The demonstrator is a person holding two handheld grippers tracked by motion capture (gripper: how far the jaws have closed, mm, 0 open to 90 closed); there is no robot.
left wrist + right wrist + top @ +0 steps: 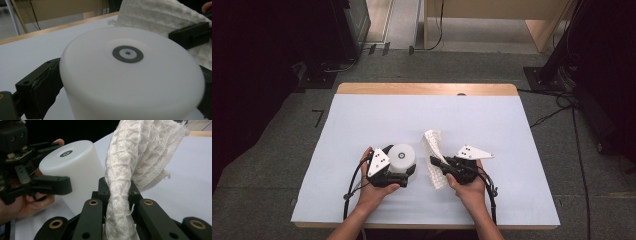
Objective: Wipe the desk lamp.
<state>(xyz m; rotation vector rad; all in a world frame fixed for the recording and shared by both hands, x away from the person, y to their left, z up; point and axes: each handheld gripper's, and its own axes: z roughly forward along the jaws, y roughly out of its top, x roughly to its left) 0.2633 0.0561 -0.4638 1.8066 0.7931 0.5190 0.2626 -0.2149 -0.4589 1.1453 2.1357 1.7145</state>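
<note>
High view shows a person's two hands coming in from the six o'clock edge of a table covered with a pale sheet, each hand holding a gripper. The left gripper sits around a white cylinder that stands upright on the sheet, just to the nine o'clock side of the table's middle. In the left gripper view the cylinder is between the two black jaws, which stand wide on either side of it; the picture is blurred there, so whether the pads actually press on its wall cannot be told. Its flat top carries a small dark ring at the centre. The right gripper lies at the three o'clock side of the cylinder and is clamped on a white waffle-weave cloth. In the right gripper view the cloth is pinched into a tight bunch between the closed jaws and rises toward twelve o'clock, where it spreads out with a frayed edge. In the high view the cloth stands up from the jaws and also hangs down to the sheet toward six o'clock. Cloth and cylinder are near each other, with a narrow gap of sheet between them.
</note>
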